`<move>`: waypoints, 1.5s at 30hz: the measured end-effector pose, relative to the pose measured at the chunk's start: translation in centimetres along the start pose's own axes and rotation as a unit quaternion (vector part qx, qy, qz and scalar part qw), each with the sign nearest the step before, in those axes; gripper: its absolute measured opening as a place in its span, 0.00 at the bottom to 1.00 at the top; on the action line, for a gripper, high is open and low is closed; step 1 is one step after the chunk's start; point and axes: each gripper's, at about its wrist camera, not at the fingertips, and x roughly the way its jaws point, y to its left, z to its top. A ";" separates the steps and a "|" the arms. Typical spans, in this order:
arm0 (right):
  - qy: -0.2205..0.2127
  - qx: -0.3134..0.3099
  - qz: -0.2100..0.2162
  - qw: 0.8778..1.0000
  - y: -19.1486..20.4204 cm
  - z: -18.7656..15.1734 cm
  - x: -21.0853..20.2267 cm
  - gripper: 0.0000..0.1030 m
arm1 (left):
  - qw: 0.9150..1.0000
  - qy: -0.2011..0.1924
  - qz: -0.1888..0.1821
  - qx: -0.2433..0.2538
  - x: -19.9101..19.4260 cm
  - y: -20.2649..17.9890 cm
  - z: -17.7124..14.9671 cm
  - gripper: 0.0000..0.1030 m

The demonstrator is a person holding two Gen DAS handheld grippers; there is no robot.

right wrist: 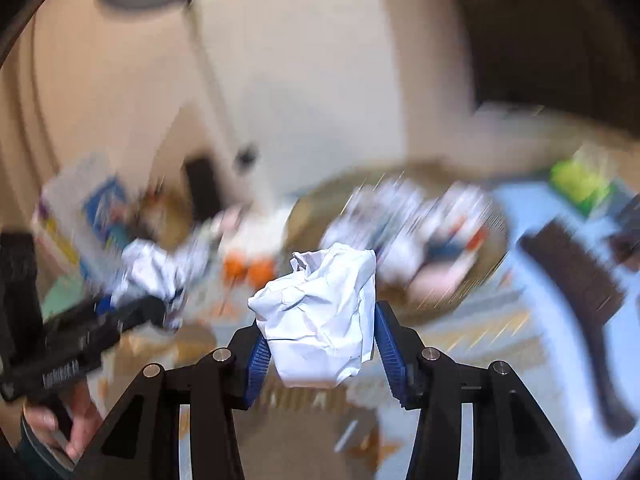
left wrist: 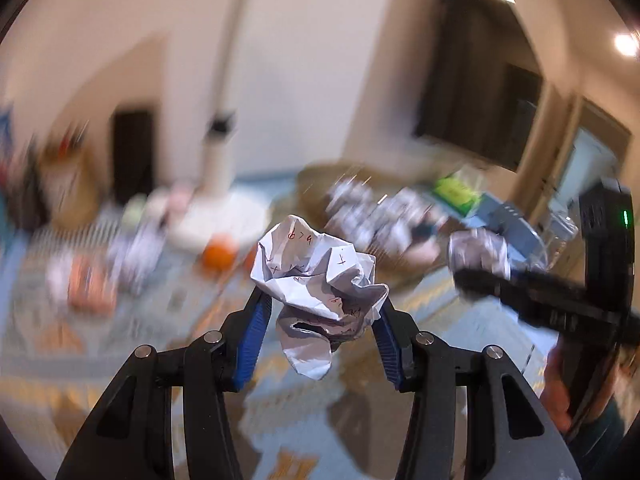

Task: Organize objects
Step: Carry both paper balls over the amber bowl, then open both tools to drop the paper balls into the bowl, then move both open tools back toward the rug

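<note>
The left tongs (left wrist: 322,308) are clamped on a crumpled paper ball (left wrist: 318,280) with red writing on it. The ball sits between the blue pads (left wrist: 256,328), up in the air. The right tongs (right wrist: 320,332) are clamped on a second paper ball (right wrist: 320,320), a plain white one, also lifted off the surface.

So two balls are picked up, but neither one is put away yet. I think they are on their way to a bin or a pile, but no such place shows clearly.

Far behind, everything is blurry. There are two orange round things (right wrist: 250,270), a white heap of stuff (left wrist: 360,212) to the right, and something bright green (left wrist: 456,192) far right. A lot still looks messy on the patterned cloth (left wrist: 200,300), so I guess much tidying is left.
</note>
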 end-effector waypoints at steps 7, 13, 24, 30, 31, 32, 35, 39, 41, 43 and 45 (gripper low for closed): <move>-0.046 0.077 -0.034 0.995 -5.6 7.5 1.2 0.46 | 0.998 -0.025 -0.021 0.050 5.6 -4.0 5.9 0.46; -0.016 0.078 -0.045 0.996 -6.6 10.6 6.5 0.47 | 0.998 -0.003 -0.011 0.064 11.3 -4.0 7.2 0.46; -0.019 0.082 -0.045 0.995 -8.1 11.0 11.0 0.77 | 0.997 -0.002 0.030 0.076 16.1 -3.6 7.5 0.96; -0.016 0.085 -0.022 0.996 -8.0 8.9 8.7 0.77 | 0.998 0.003 0.020 0.064 13.4 -2.7 6.6 0.96; -0.013 0.080 -0.021 0.996 -7.6 8.5 8.1 0.77 | 0.998 0.003 0.019 0.062 12.6 -2.5 6.2 0.96; -0.010 0.074 -0.017 0.997 -7.1 8.1 7.5 0.77 | 0.998 0.002 0.020 0.061 11.8 -2.5 6.1 0.96; 0.001 0.046 -0.001 0.999 -4.7 6.9 5.6 0.77 | 0.998 -0.010 0.023 0.058 8.2 -2.0 5.6 0.96; 0.007 0.021 0.038 0.999 -1.0 4.5 2.9 0.86 | 0.997 -0.043 0.045 0.035 0.7 -1.5 4.5 0.96; 0.014 0.027 0.079 0.996 0.3 2.1 2.1 0.96 | 0.996 -0.061 0.055 0.021 -2.9 -0.9 3.6 0.99; 0.035 0.029 0.102 0.994 1.8 -0.7 2.4 0.97 | 0.994 -0.071 0.084 0.014 -6.5 0.0 2.1 1.00; 0.055 0.025 0.110 0.992 2.9 -3.4 3.4 0.97 | 0.992 -0.067 0.111 0.002 -8.8 1.4 0.2 1.00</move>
